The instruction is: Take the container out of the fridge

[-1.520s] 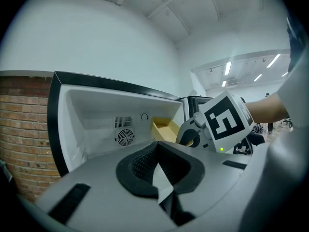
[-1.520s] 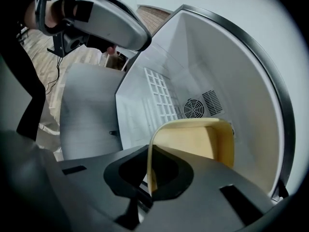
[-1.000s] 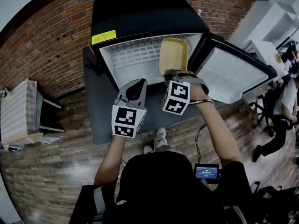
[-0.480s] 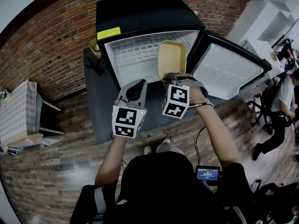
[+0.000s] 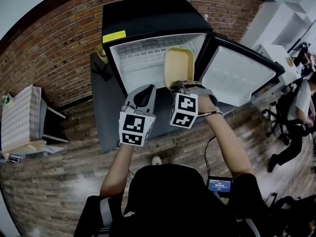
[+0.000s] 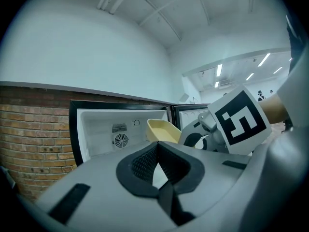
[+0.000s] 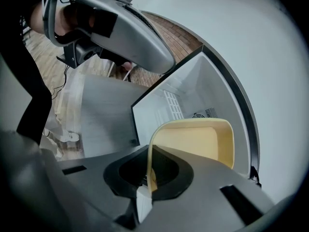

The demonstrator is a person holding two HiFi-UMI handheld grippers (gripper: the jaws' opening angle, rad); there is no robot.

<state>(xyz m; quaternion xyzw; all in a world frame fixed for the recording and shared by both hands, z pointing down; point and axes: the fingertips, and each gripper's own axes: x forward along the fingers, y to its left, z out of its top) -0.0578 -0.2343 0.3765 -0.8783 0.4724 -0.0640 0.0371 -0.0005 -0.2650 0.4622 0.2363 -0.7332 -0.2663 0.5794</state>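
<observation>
We hold the right gripper (image 5: pixel 179 85) jaws clamped on the container (image 5: pixel 178 65) rim before the fridge (image 5: pixel 148 16); left gripper (image 5: pixel 142 90) jaws together.

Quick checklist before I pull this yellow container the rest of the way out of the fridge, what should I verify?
1. Right gripper shut on the container rim: ok.
2. Container empty, nothing to spill: ok, its inside looks bare.
3. Fridge door swung wide, off the path: ok.
4. Left gripper empty, jaws together, apart from the container: ok.
5. Container fully clear of the fridge opening: cannot tell; it sits right at the front edge.
</observation>
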